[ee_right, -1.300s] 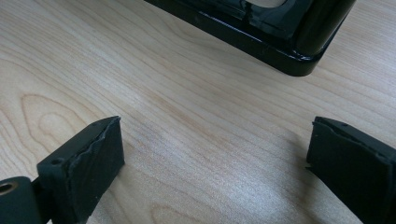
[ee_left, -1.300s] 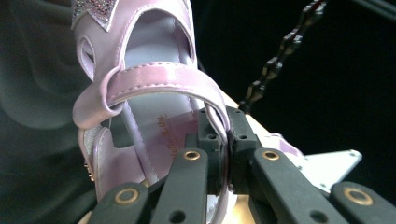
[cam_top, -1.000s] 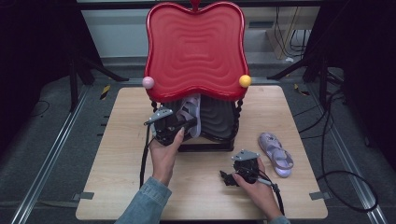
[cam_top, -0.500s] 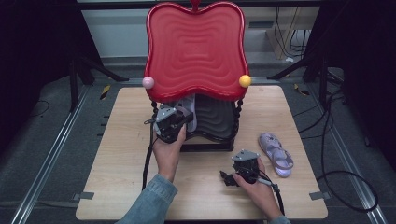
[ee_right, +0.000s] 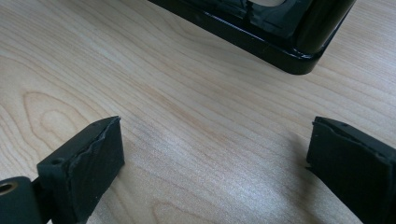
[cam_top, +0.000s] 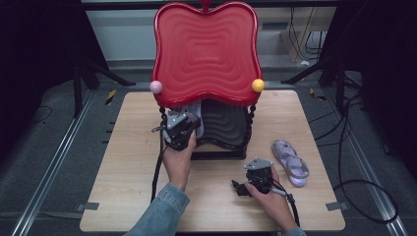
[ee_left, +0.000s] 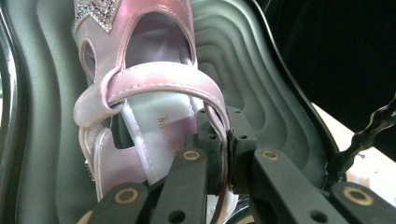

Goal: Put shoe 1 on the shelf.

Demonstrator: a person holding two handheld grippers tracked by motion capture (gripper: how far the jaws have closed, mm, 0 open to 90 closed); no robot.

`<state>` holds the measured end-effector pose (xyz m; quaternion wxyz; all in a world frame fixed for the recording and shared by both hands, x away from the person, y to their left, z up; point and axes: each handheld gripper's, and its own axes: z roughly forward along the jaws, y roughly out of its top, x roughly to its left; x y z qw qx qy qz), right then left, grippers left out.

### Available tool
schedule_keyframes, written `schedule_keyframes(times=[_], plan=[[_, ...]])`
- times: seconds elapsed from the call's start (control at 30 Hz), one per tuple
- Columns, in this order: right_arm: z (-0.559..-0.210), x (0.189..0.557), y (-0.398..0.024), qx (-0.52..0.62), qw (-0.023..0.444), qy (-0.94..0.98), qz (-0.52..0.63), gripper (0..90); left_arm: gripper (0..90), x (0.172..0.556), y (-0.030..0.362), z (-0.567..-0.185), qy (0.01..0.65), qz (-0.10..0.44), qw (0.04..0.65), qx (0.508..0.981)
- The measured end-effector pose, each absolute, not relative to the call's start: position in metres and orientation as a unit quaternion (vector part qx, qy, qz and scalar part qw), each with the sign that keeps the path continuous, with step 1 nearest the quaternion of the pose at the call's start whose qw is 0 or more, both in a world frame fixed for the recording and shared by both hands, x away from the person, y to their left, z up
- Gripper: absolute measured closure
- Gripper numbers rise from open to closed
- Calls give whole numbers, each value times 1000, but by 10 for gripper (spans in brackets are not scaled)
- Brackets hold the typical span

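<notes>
A lilac-pink sandal [ee_left: 140, 107] lies toe-away on the black wavy lower shelf [ee_left: 261, 79] of a small rack. My left gripper [ee_left: 226, 140] is shut on the sandal's heel strap. In the high view the left gripper [cam_top: 181, 129] reaches under the rack's red wavy top shelf [cam_top: 205, 49], and a bit of the sandal [cam_top: 195, 112] shows beside it. A second lilac sandal [cam_top: 291, 161] lies on the table to the right of the rack. My right gripper [cam_top: 238, 188] rests low over the wooden table [cam_top: 123, 162] in front of the rack, open, with nothing between its pads [ee_right: 100, 154].
The rack has twisted black posts [cam_top: 251, 118] and a black base frame [ee_right: 261, 42] close ahead of the right gripper. A pink ball [cam_top: 156, 87] and a yellow ball [cam_top: 257, 85] sit at the red shelf's front corners. Cables trail from both grippers.
My left gripper has carried the sandal forward and down into the rack, so the sandal now lies on the black shelf. The right gripper has stayed put.
</notes>
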<state>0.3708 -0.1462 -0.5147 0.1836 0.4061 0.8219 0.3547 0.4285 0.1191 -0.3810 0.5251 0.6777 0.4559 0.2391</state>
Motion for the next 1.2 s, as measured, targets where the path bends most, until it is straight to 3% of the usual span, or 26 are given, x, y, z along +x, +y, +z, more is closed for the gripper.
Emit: schedule_keyframes(times=[1.2], plan=[[-515,370,-147,406,182,822,356,43,860,438,93,-393,483,234,514,669]])
